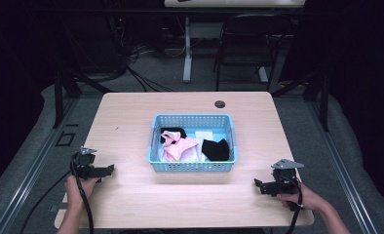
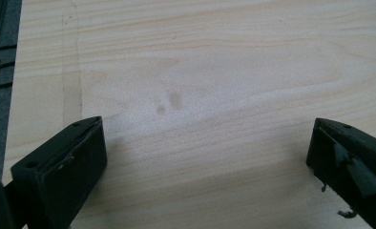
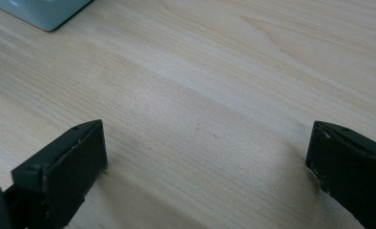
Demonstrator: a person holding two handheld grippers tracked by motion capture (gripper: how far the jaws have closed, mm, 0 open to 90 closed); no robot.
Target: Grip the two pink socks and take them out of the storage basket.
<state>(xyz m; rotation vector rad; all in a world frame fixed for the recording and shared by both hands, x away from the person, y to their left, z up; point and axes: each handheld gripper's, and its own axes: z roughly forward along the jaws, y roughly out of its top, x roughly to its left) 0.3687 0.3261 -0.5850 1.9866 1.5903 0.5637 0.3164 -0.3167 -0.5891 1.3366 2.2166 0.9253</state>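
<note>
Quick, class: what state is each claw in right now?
Left claw: open, holding nothing, over bare table.
Right claw: open, holding nothing, near the basket.

A lab: dark curtains, floor cables (image 1: 131,73), metal rig frames (image 1: 58,92) around one wooden table (image 1: 131,122).

Dark room; grey floor (image 1: 29,146); black chair (image 1: 248,44), cables (image 1: 136,73) behind light wooden table (image 1: 131,112).

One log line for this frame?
left tongs: open, empty, on table | right tongs: open, empty | blue basket: clothes inside, untouched
</note>
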